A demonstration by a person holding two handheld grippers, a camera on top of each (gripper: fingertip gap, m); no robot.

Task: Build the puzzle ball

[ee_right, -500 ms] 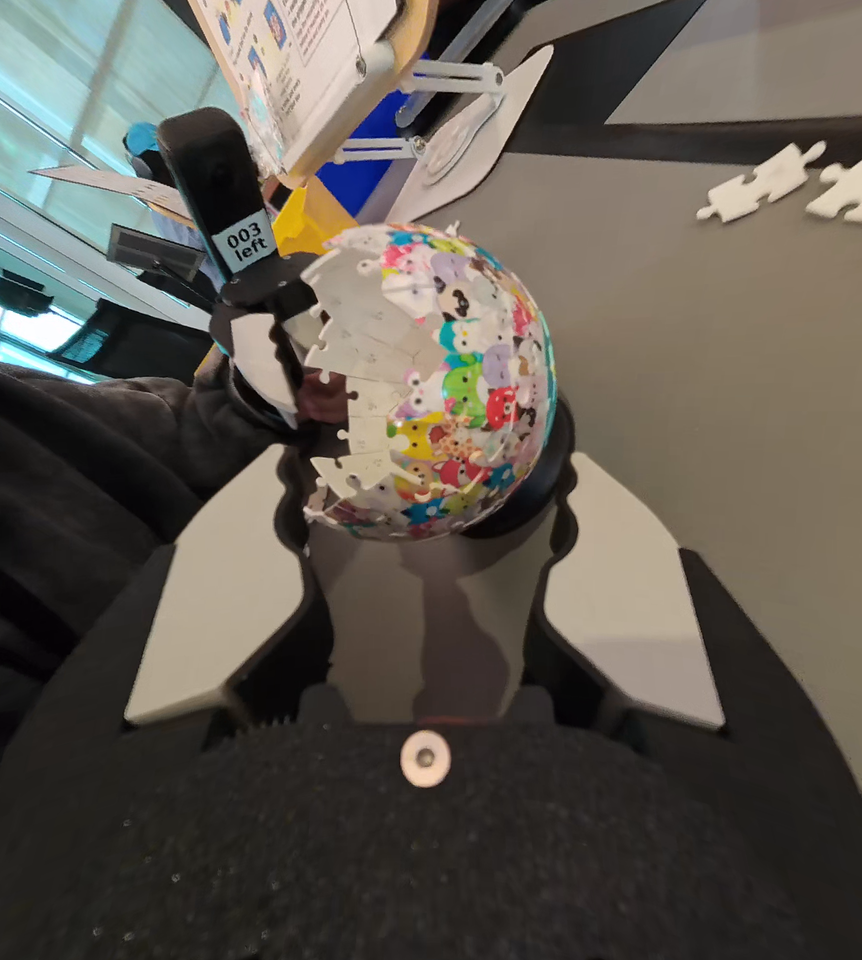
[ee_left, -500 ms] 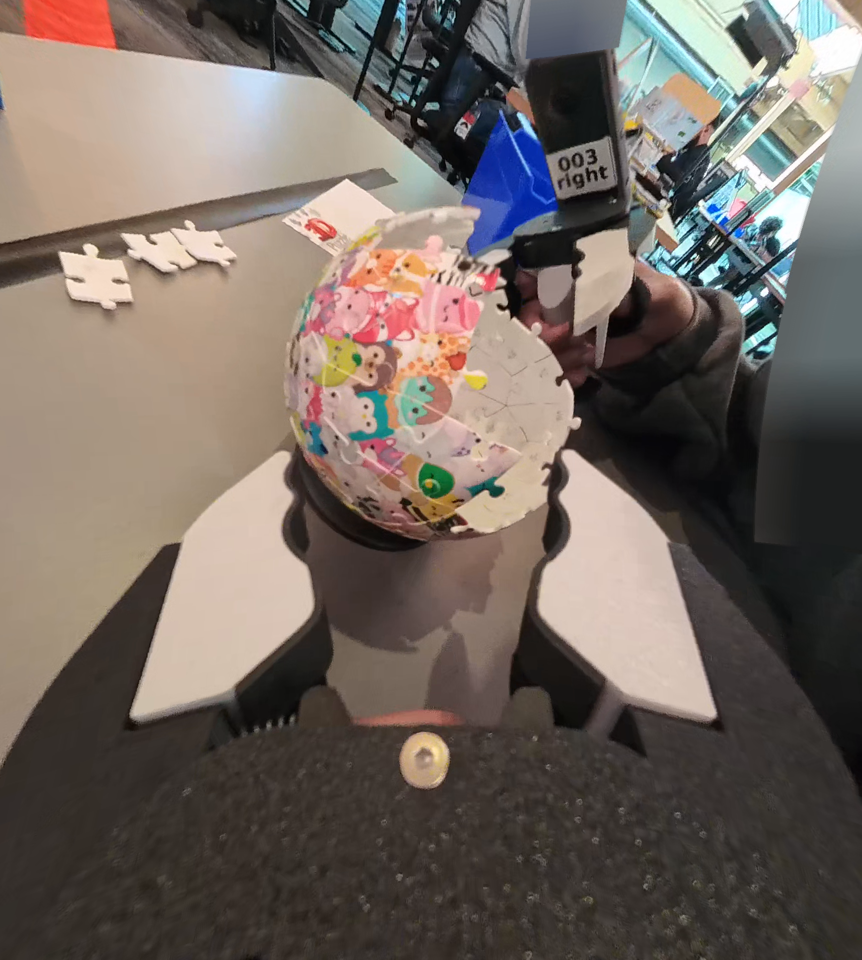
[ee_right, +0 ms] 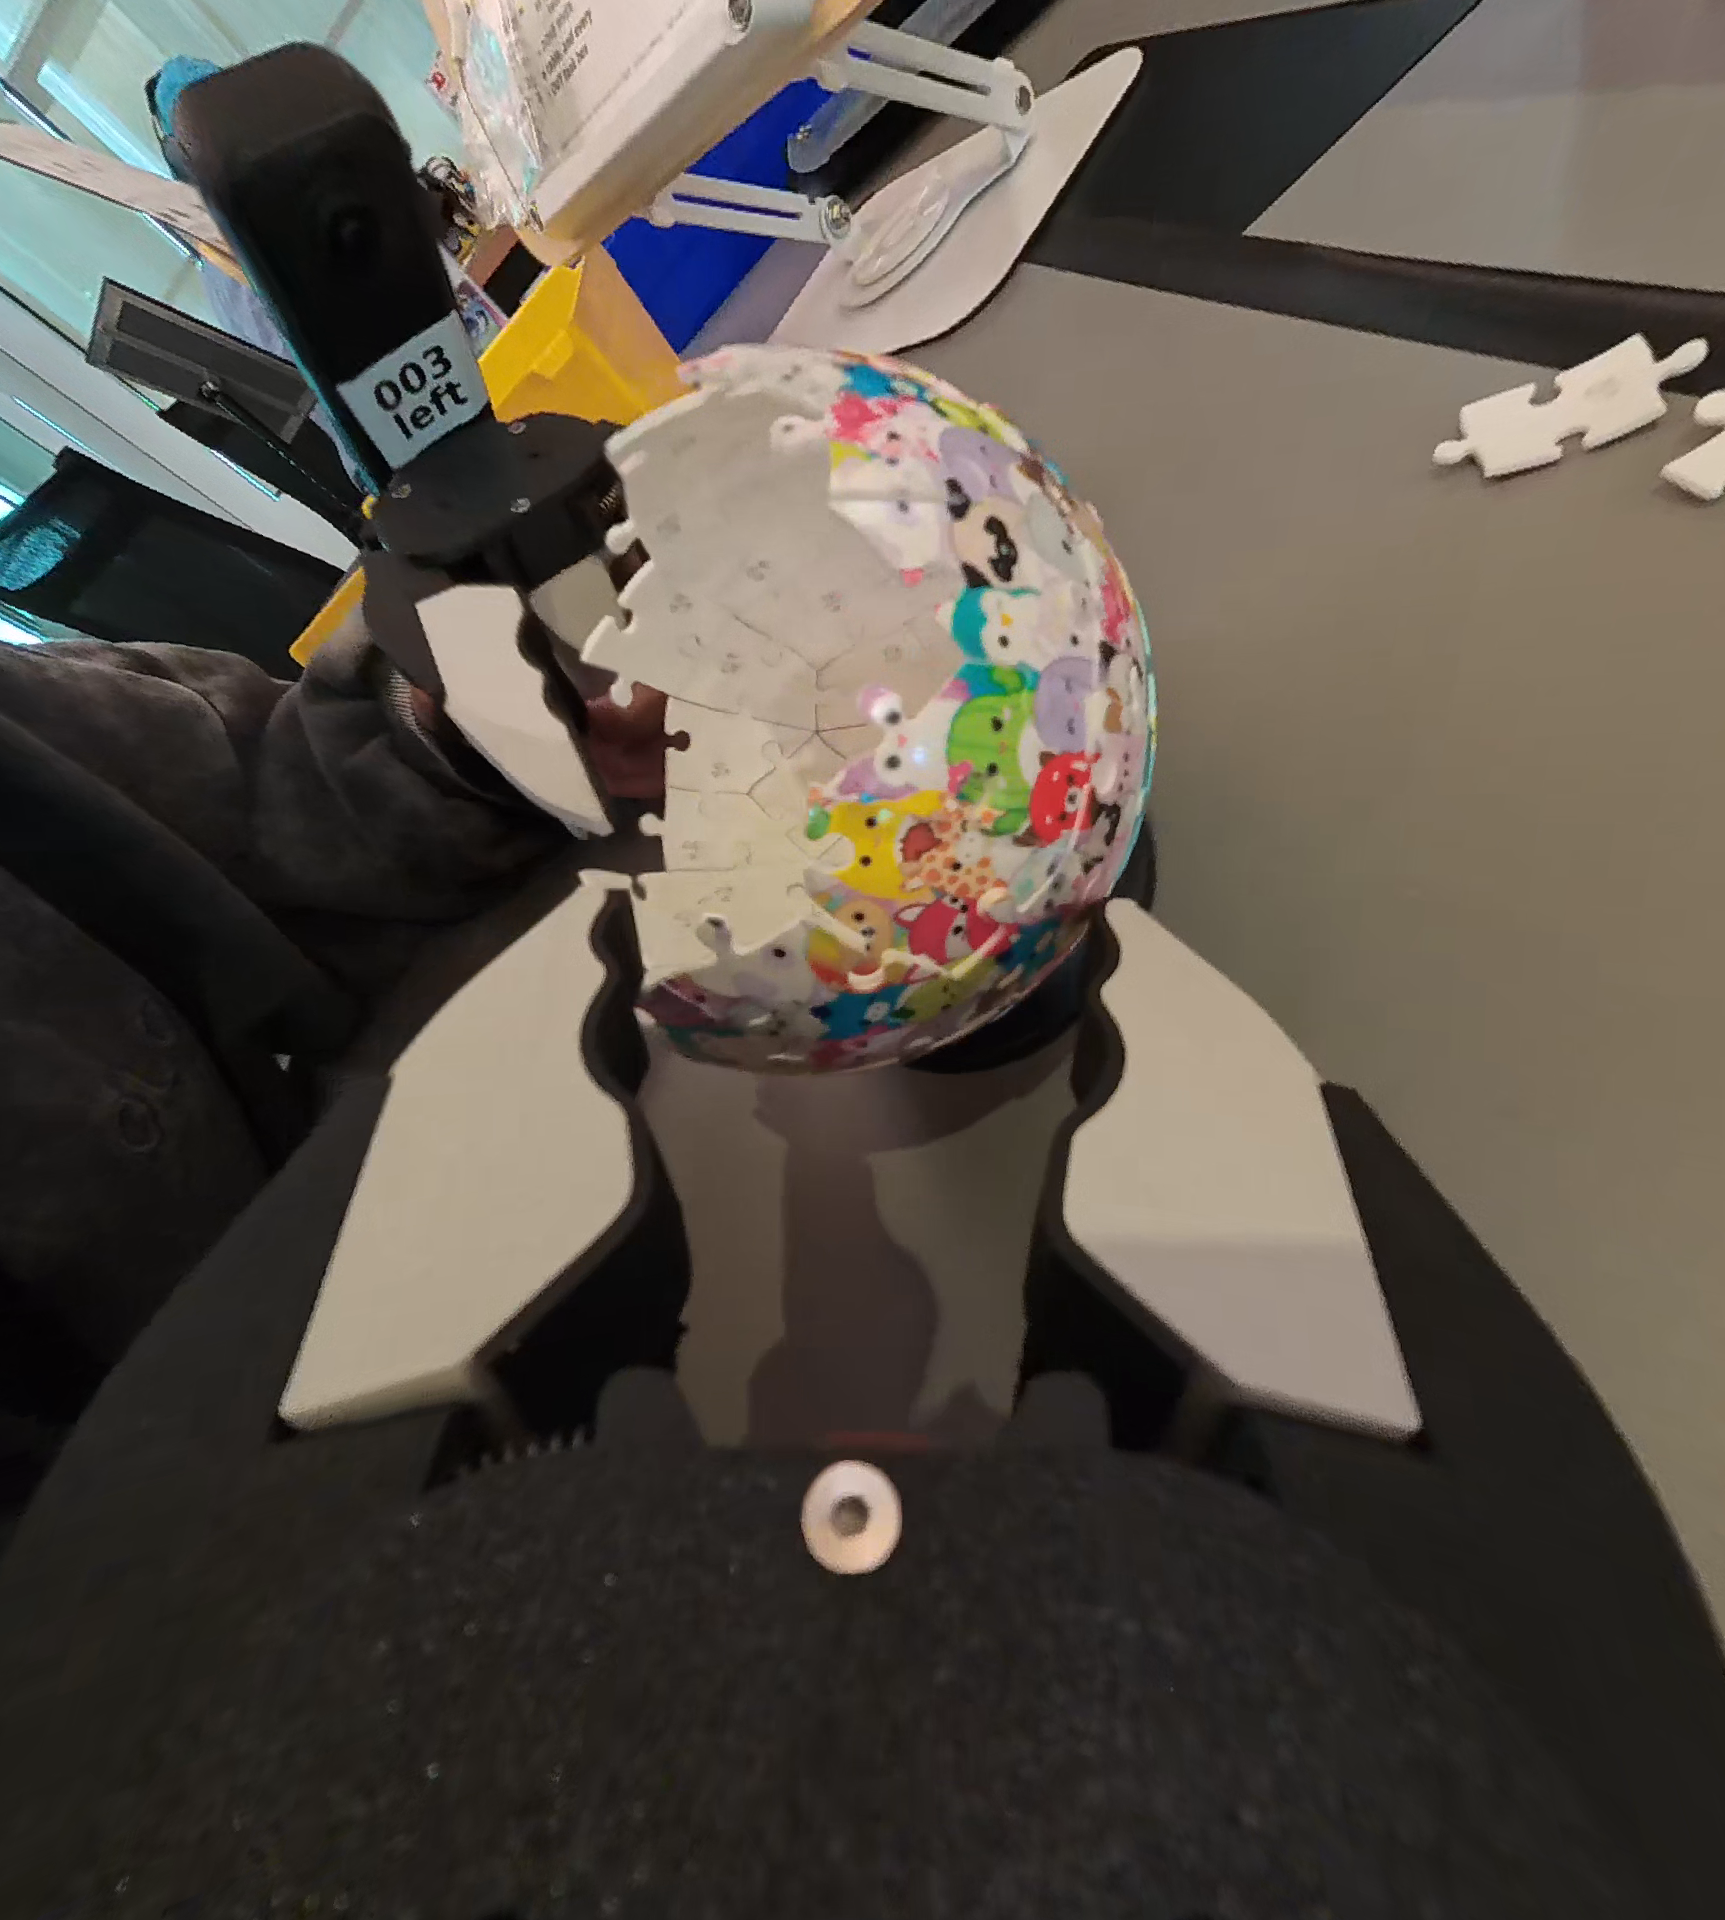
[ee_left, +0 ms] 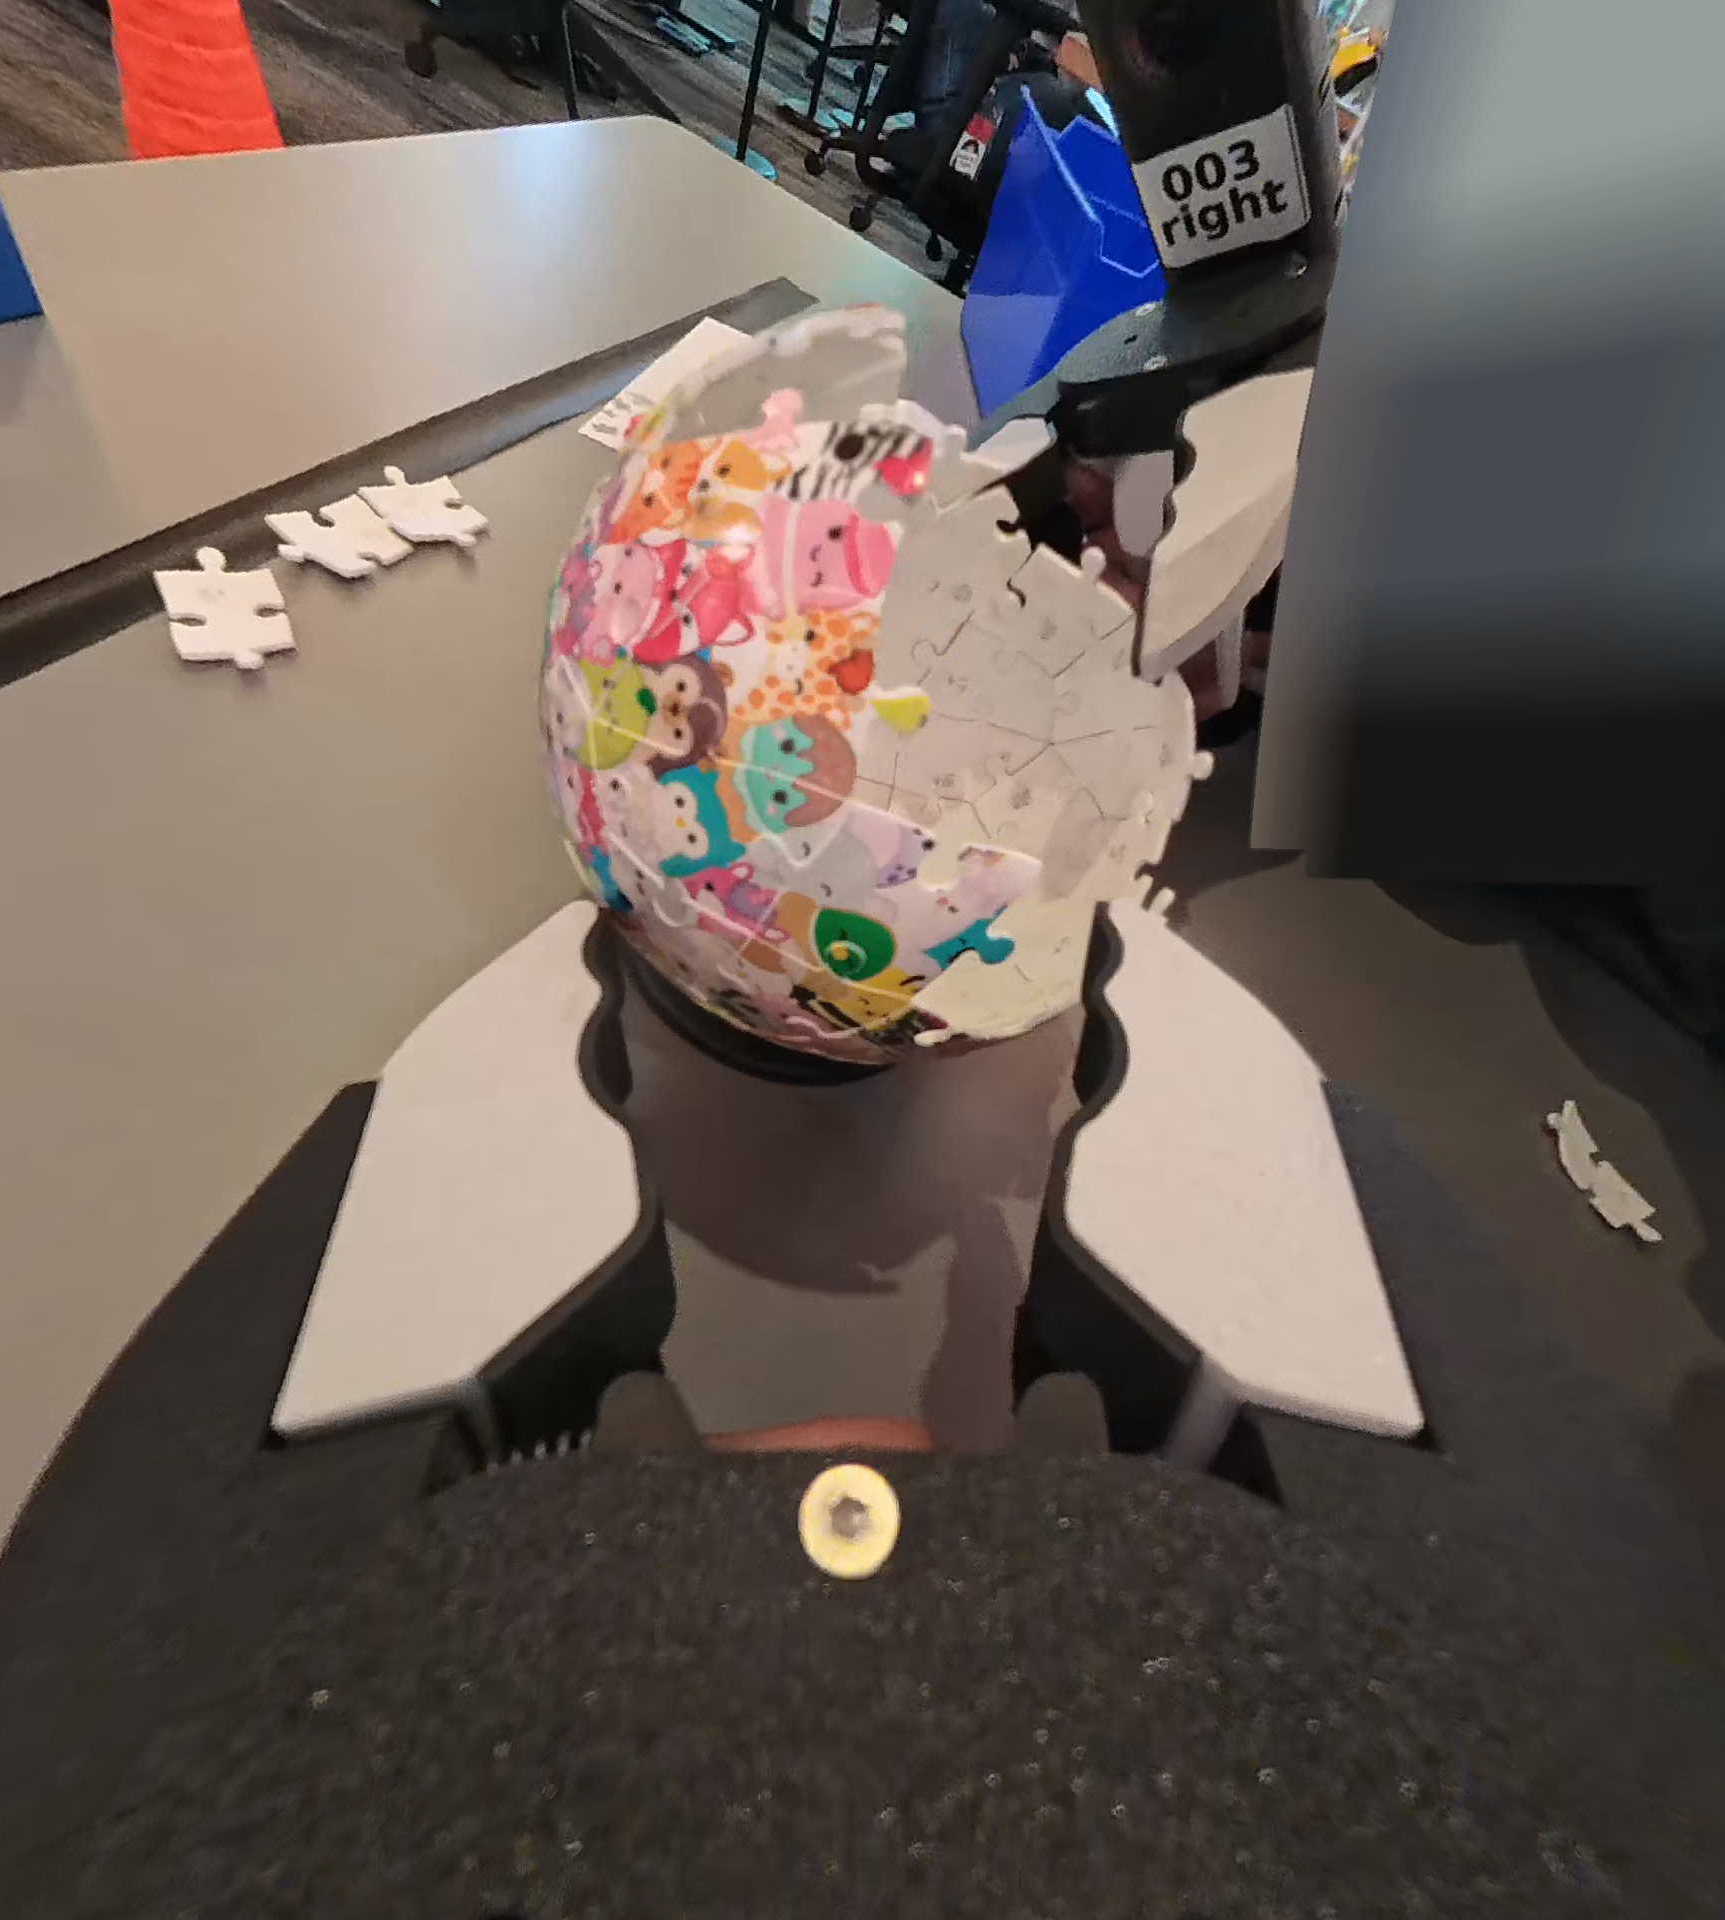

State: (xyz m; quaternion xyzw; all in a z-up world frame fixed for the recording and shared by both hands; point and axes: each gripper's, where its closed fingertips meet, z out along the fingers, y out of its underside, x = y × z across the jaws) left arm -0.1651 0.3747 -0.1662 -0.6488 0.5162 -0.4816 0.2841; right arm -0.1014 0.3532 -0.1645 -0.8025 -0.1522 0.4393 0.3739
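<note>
Puzzle ball (partly built, white inner faces showing) on a dark stand, just ahead of left gripper and right gripper, both spread wide and empty. Loose white pieces farther out on grey desk.

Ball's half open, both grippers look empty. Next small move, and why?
Probably send the left gripper to the loose white puzzle pieces lying face down on the table. The puzzle ball on its black stand shows a jagged open edge, and both it and the right gripper are open around the ball, holding no piece.
</note>
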